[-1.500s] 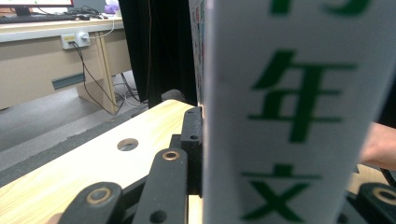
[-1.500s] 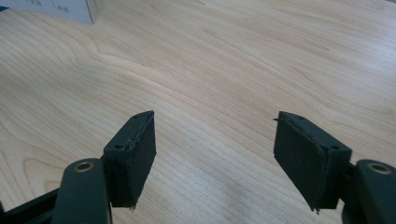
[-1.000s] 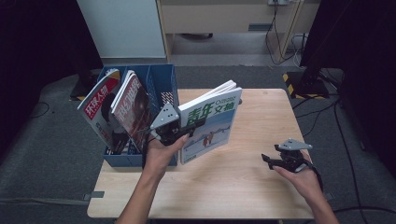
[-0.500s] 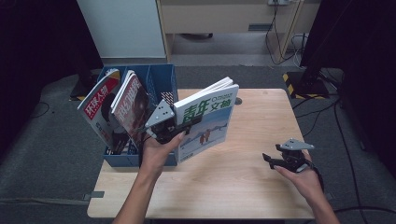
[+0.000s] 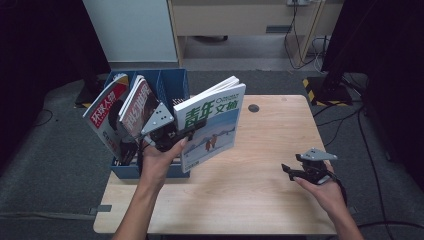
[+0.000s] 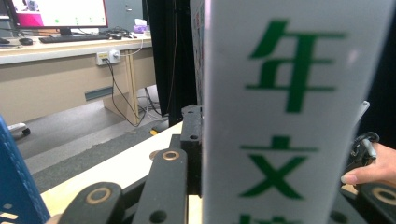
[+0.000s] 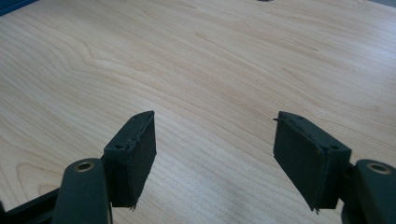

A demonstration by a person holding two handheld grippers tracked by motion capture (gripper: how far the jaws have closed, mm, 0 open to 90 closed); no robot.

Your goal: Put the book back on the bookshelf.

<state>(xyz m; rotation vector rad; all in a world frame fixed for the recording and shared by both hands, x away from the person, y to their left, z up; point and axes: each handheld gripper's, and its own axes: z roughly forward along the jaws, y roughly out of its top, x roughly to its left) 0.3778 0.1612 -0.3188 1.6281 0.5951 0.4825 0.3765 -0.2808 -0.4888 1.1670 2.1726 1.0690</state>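
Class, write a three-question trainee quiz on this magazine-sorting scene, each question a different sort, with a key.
1. True or false: the right gripper is shut on a pen.
2. The left gripper holds: A) a cup, B) the green-titled magazine, C) a cable.
3. Fill in: two other magazines lean in the blue ____.

Key: 1 false, its jaws stand open over the bare wooden table. 2 B. 3 rack.

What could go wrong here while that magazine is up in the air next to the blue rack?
The left gripper pinches the magazine only near one edge, so it could sag or slip out. Swinging toward the blue rack, it may knock the two leaning magazines. The right gripper sits open by the table, too far away to steady it.
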